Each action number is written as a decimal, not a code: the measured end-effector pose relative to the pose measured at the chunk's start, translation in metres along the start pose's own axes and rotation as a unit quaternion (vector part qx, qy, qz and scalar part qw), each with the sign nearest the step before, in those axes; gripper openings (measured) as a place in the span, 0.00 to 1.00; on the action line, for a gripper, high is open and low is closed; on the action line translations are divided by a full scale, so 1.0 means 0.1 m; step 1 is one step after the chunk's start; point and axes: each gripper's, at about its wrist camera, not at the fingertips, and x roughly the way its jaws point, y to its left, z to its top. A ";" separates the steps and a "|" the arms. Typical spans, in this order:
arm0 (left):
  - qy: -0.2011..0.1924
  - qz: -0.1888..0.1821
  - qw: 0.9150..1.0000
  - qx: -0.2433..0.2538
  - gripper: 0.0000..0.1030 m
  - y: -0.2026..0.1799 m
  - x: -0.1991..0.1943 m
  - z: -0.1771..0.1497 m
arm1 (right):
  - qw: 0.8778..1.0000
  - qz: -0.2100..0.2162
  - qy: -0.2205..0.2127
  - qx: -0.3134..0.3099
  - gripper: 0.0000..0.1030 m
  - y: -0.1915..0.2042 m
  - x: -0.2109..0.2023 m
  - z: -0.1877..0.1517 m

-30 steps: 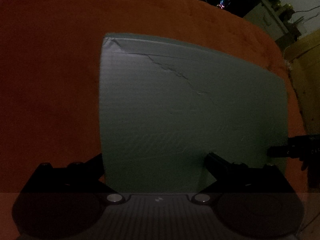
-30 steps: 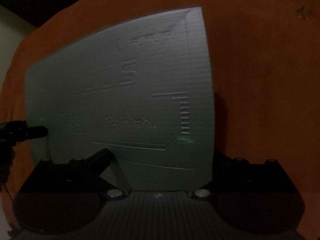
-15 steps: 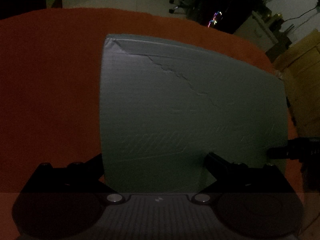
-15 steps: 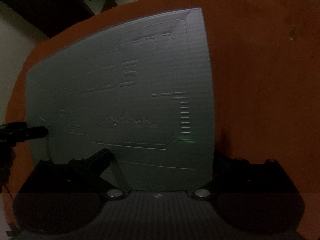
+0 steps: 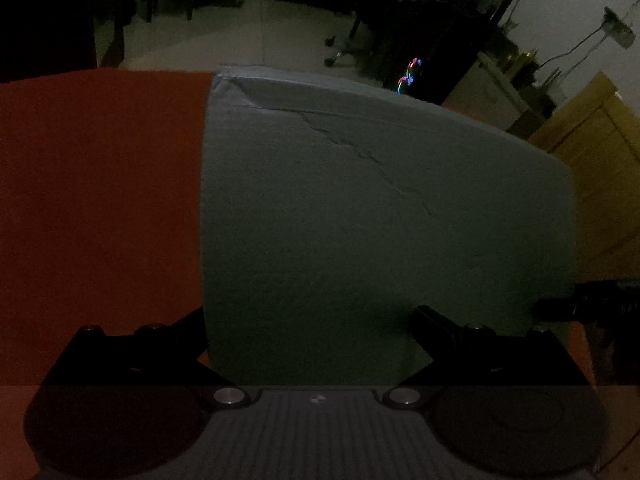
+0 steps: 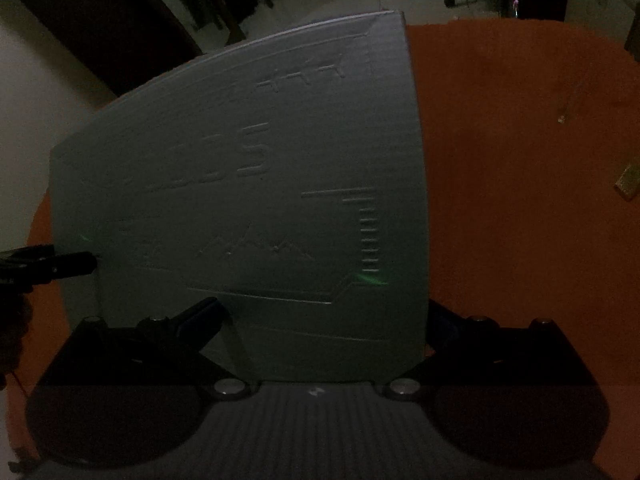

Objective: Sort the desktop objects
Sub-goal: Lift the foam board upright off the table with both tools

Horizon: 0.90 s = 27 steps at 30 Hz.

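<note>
A grey flat board (image 5: 380, 220) with embossed lettering and a mountain outline on one face (image 6: 256, 208) is held between both grippers above the orange table (image 5: 96, 200). My left gripper (image 5: 312, 320) is shut on the board's left end, whose face shows a crack. My right gripper (image 6: 320, 312) is shut on the board's right end. Each view shows the other gripper's dark fingertip (image 5: 560, 306), (image 6: 60, 266) at the far edge of the board.
The orange table (image 6: 520, 200) carries a thin stick (image 6: 570, 102) and a small yellowish piece (image 6: 628, 180) at the right. Beyond the table lie a pale floor, dark furniture, a wooden cabinet (image 5: 592, 152) and coloured lights (image 5: 412, 72).
Both grippers and the board have tilted up or risen. More of the room beyond the table shows now, and less of the orange table.
</note>
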 end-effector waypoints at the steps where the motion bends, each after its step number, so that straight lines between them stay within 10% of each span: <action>1: -0.006 0.000 1.000 0.001 0.99 -0.03 -0.05 0.01 | 1.000 0.000 -0.005 -0.001 1.00 0.02 -0.06 -0.02; 27: -0.053 0.007 0.999 0.008 1.00 -0.48 -1.26 -0.43 | 0.999 -0.005 -0.042 -0.020 1.00 0.80 -0.82 -0.46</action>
